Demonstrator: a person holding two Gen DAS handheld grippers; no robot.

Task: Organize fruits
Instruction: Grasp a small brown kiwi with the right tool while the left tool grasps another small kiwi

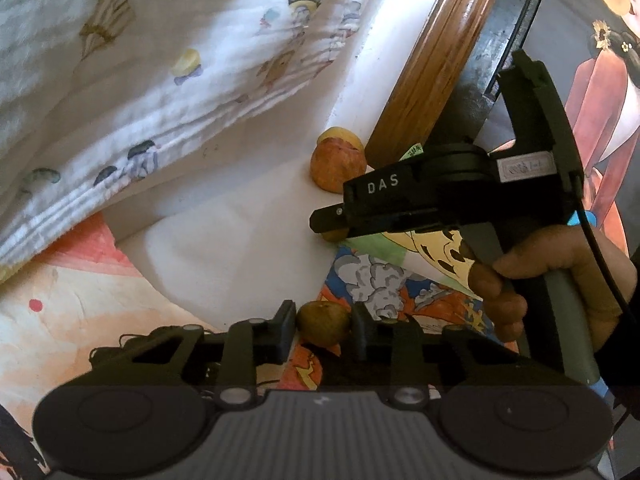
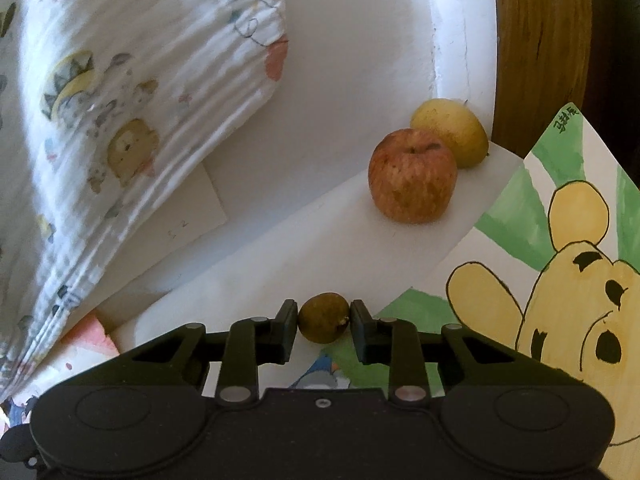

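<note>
In the left wrist view my left gripper [image 1: 323, 316] is shut on a small brown-green fruit [image 1: 323, 326], its pads touching both sides. Farther off, my right gripper [image 1: 330, 224], held by a hand [image 1: 520, 280], pinches another small fruit [image 1: 335, 234] that is mostly hidden under its fingers. The right wrist view shows that right gripper [image 2: 324, 312] shut on its small brown-green fruit [image 2: 323, 320]. A red apple [image 2: 412, 176] [image 1: 338, 166] and a yellow fruit [image 2: 450, 132] [image 1: 340, 136] sit touching each other on a white ledge [image 2: 320, 220], ahead of both grippers.
A white printed blanket [image 2: 120, 120] [image 1: 140, 80] hangs over the left side. A brown wooden post [image 1: 432, 60] [image 2: 540, 40] rises behind the fruits. Painted drawings lie below: a yellow bear picture [image 2: 560, 280] and a colourful sheet [image 1: 400, 288].
</note>
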